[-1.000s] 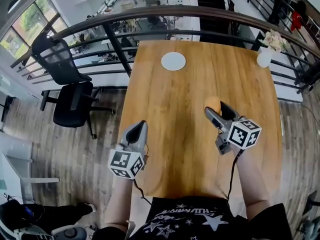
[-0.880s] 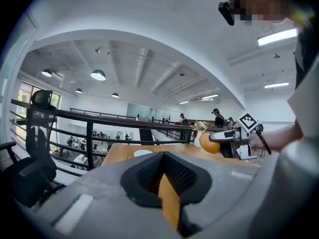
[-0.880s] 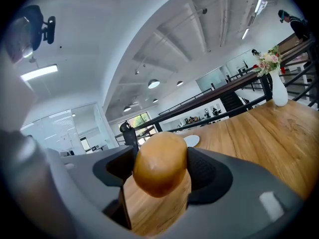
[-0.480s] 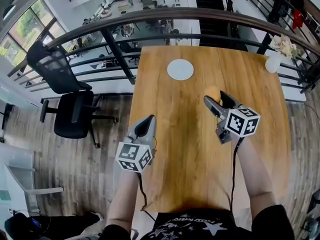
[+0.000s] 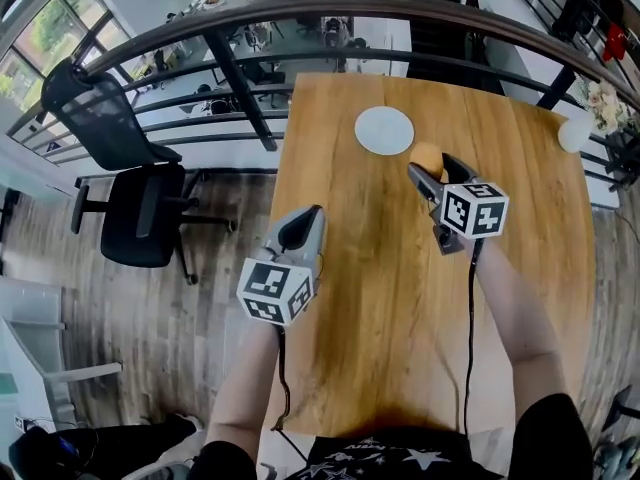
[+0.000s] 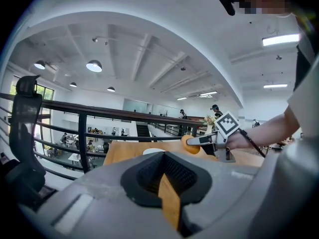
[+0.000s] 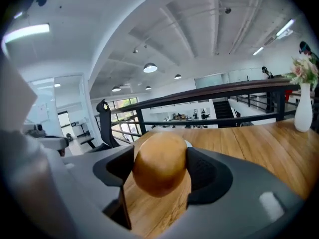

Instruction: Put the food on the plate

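1. The right gripper [image 5: 432, 171] is being held closed on the food [image 5: 426, 154]. A round, orange-brown piece is being pinched between the two jaws, with one jaw being pressed against each side.
2. The food is being held just beside the plate [image 5: 384, 130], at the plate's near right edge as seen in the head view. It is not being rested on the plate.
3. The left gripper [image 5: 303, 226] is being held with its jaws drawn together. Only a thin slit is being left between them, and nothing is being gripped.
4. The left gripper is being held well apart from the plate, nearer the person and to the plate's left, over the left edge of the table [image 5: 380, 308].
5. The plate, white and round, is being supported by the wooden table, toward its far edge.
6. Beyond the plate, a dark railing [image 5: 240, 102] is being shown along the table's far side.
7. To the right of the plate, a white vase [image 5: 575, 133] with flowers is being shown at the table's far right corner.
8. Far to the left of the plate, past the table's edge, a black office chair [image 5: 135, 203] is being shown on the wood floor [image 5: 200, 328].
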### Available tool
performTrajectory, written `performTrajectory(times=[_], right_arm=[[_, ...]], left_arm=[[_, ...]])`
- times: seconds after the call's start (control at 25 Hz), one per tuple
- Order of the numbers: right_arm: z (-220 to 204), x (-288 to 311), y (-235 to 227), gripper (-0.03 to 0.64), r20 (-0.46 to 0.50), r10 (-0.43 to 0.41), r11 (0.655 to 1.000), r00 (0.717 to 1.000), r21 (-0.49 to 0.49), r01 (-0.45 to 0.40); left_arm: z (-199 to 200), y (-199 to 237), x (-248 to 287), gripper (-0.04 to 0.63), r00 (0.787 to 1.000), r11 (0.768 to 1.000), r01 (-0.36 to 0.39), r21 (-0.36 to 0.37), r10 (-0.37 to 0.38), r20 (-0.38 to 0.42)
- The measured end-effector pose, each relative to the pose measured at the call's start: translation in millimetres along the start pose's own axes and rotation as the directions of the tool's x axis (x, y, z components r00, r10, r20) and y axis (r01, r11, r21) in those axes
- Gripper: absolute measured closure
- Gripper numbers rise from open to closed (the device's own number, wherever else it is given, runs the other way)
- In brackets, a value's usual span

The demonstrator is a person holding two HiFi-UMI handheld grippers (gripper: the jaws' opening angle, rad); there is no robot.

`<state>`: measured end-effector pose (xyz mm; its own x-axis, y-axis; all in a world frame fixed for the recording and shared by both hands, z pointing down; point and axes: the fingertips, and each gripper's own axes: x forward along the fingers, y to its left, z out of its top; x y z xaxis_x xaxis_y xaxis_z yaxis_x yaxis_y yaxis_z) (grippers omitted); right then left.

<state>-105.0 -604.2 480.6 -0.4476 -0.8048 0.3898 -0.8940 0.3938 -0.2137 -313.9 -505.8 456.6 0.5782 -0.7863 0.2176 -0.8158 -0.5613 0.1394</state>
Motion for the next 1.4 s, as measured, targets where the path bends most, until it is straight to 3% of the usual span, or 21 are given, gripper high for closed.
performTrajectory(times=[0.36, 0.68, 1.16, 1.28, 1.4], right_arm=[[18, 82, -30, 0.279, -0.043, -0.094, 0.991, 0.995, -0.095, 0.09], [11, 141, -35, 0.278, -0.156, -0.096, 0.975, 0.983, -0.211, 0.062], [-13, 180, -40, 0.276, -0.293, -0.112, 0.962, 0.949, -0.273, 0.029], [-19, 185, -40, 0.276, -0.305, -0.117, 0.966, 0.945, -0.257, 0.037], [-22, 188, -38, 0.275, -0.313, -0.133, 0.953, 0.94, -0.301, 0.035]], left_arm=[[-23, 41, 31, 0.594, 1.0, 1.0, -0.011, -0.022, 0.011, -0.023], [-37, 69, 55, 0.594, 0.999, 0.998, -0.027, -0.055, 0.025, -0.035], [-57, 84, 59, 0.594, 0.997, 0.997, -0.044, -0.064, 0.04, -0.058], [-57, 89, 57, 0.594, 0.997, 0.997, -0.049, -0.066, 0.045, -0.059], [-60, 90, 56, 0.594, 0.997, 0.996, -0.048, -0.072, 0.044, -0.063]])
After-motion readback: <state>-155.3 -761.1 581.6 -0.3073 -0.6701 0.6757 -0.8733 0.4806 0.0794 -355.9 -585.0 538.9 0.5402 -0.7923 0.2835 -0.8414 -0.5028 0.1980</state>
